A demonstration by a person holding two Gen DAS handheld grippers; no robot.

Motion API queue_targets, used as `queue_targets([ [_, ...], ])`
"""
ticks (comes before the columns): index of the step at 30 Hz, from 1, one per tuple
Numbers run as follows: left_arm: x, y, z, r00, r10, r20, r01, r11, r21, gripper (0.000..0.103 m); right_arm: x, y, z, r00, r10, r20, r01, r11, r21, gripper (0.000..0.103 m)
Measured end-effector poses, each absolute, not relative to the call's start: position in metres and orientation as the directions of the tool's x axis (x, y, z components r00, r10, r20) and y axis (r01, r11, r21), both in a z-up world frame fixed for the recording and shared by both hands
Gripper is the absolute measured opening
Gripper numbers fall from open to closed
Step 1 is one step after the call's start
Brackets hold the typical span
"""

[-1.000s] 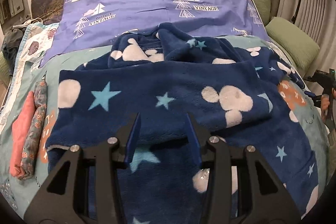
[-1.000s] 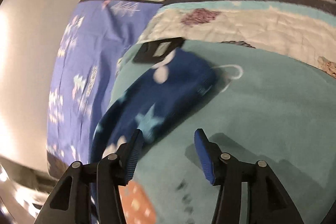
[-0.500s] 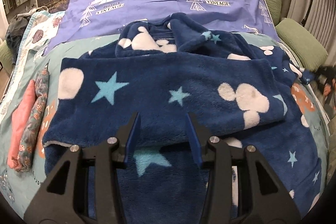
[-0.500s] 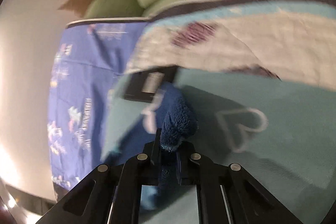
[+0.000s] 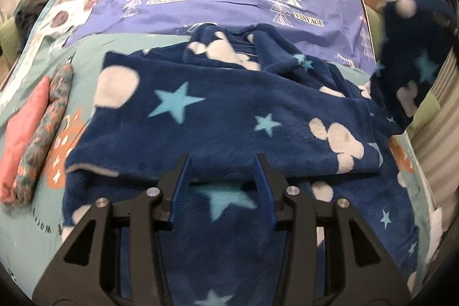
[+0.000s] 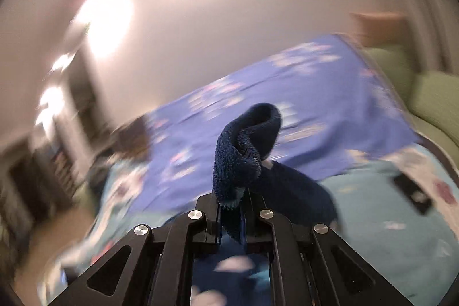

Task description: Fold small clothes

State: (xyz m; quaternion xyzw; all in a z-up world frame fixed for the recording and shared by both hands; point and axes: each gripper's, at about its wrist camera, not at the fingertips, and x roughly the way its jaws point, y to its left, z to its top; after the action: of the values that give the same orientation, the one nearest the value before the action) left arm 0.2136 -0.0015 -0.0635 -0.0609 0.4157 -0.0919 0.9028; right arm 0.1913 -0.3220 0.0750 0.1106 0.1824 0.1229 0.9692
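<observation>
Two matching black handheld grippers with blue finger pads

The left gripper (image 5: 223, 182) has angular black plastic fingers faced with ribbed blue pads (image 5: 180, 191), joined by linkage arms with triangular cut-outs and round silver screw heads (image 5: 152, 192). The right gripper (image 6: 231, 215) is built the same way: black linkage arms, four silver screw heads (image 6: 195, 214) in a row, and blue pads showing only as thin edges.

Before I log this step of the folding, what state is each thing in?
Navy fleece garment: partly folded on the bed, right part lifted.
Right gripper: shut on the fleece's edge.
Left gripper: open, over the near fold, pads not pressing.
Pink cloth: folded.
Floral cloth: rolled beside it.
</observation>
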Motion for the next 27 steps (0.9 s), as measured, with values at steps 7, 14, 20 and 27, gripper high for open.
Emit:
queue_targets([
  [7, 0.196, 0.039, -0.066, 0.62, -0.278, -0.733, 0.077, 0.952, -0.297, 0.053, 0.209, -0.184, -0.062, 0.568, 0.386, -0.727, -0.378, 0.907, 0.186, 0.017],
  [14, 0.2, 0.025, -0.06, 0.589, -0.406, -0.699, 0.163, 0.907, -0.389, 0.057, 0.188, -0.211, -0.058, 0.578, 0.405, -0.708, -0.33, 0.91, 0.252, 0.047],
  [20, 0.22, -0.02, -0.06, 0.509, -0.485, -0.711, 0.264, 0.874, -0.407, 0.06, 0.177, -0.247, -0.059, 0.612, 0.371, -0.698, -0.233, 0.928, 0.289, 0.054],
  [27, 0.249, -0.058, -0.079, 0.435, -0.459, -0.775, 0.245, 0.888, -0.389, 0.053, 0.178, -0.281, -0.078, 0.601, 0.402, -0.691, -0.133, 0.902, 0.41, 0.054],
])
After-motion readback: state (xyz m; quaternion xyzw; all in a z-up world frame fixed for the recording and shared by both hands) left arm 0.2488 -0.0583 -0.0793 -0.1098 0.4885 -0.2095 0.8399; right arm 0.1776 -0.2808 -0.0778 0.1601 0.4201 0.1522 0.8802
